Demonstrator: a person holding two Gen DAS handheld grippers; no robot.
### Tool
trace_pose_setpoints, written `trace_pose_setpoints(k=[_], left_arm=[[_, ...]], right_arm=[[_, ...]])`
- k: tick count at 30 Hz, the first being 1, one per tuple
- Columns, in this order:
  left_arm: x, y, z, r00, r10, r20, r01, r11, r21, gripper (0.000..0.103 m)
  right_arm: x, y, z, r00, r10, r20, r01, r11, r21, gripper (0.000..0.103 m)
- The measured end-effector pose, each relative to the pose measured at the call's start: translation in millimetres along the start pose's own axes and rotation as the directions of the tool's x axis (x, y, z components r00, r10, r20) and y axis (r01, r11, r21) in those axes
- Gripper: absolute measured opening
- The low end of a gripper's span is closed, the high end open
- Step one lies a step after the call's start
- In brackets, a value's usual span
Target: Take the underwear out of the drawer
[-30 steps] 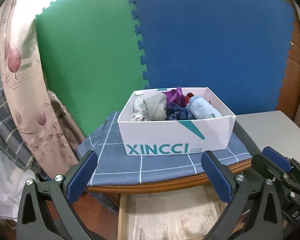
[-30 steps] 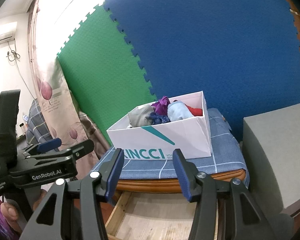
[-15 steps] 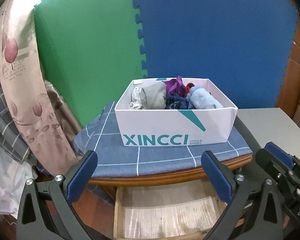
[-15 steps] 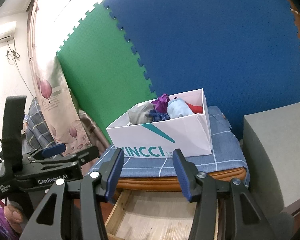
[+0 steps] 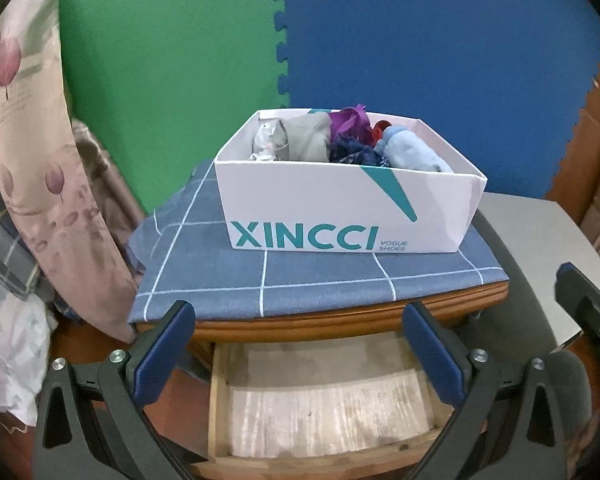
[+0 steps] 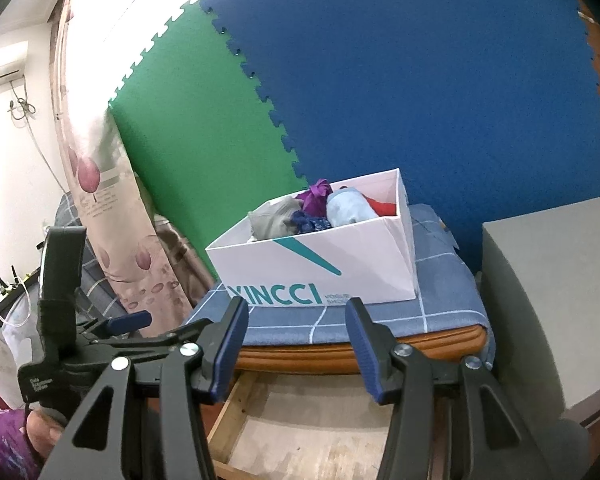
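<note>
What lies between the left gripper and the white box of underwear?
In the left wrist view, the open left gripper hangs over the pulled-out drawer. Between it and the white box lie the wooden table edge and the blue checked cloth.

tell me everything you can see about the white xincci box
The white box is an open, lidless shoe box, apparently cardboard, printed XINCCI VOGUE SHOES in teal with a teal slash on its front wall. It sits upright and level on a blue checked cloth covering a wooden stand, above an open drawer. Bundled garments in grey, purple, navy, red and light blue fill it. Neither gripper touches it.
</note>
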State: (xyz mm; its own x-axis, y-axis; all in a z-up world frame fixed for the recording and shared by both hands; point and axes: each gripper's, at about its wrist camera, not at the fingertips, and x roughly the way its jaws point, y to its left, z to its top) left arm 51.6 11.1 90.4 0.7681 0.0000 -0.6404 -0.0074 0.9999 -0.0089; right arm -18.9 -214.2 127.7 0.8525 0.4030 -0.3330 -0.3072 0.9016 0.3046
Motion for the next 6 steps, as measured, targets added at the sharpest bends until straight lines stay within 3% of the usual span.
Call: trace_pose_setpoints(k=[6], left_arm=[[4, 4, -2, 1.0, 0.03, -0.003, -0.03, 1.0, -0.009, 0.103]], right_arm=[[-9, -26, 12, 0.999, -0.046, 0.018, 0.046, 0.999, 0.013, 0.052]])
